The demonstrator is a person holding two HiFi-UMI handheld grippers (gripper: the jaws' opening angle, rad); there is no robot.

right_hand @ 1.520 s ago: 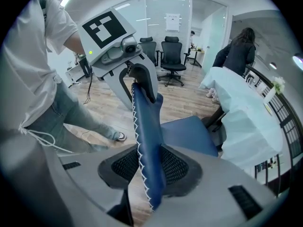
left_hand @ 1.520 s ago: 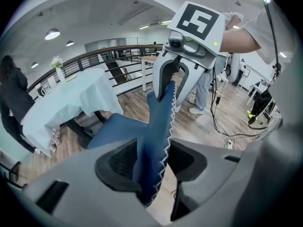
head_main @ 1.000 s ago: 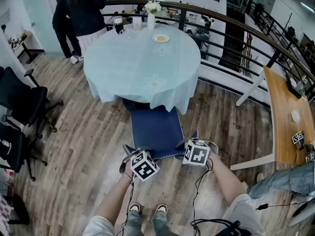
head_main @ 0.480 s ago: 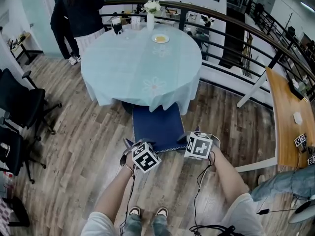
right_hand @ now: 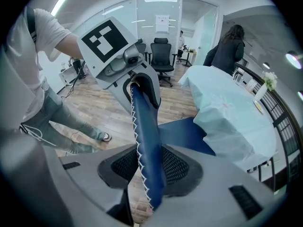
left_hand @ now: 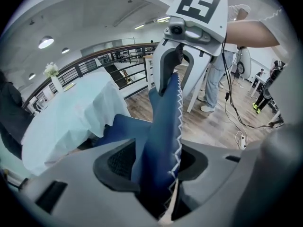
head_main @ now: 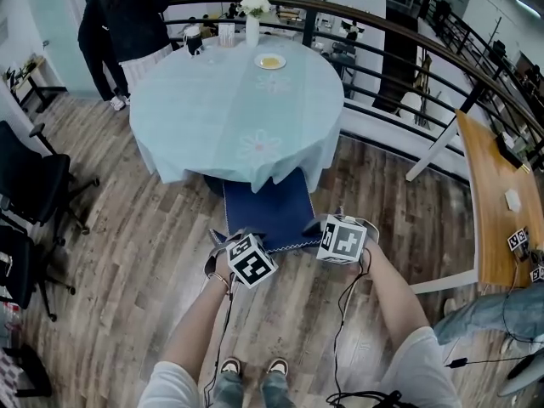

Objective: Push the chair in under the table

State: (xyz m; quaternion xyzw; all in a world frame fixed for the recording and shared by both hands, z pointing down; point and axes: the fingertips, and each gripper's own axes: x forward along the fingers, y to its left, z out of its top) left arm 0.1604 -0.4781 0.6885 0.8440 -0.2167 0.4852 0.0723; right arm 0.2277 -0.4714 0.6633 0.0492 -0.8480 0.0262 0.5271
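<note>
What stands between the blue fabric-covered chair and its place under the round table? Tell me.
Nothing visible. The blue fabric-covered chair already has its seat front at the draped edge of the round table covered in pale blue cloth; the drape hides the space beneath. The left gripper and right gripper grip its back.

No legible txt or labels anywhere

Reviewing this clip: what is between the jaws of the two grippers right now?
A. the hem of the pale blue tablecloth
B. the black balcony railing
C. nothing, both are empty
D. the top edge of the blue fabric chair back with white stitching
D: the left gripper and the right gripper each clamp the blue fabric chair back with white stitching, which runs between the pads in both gripper views.
</note>
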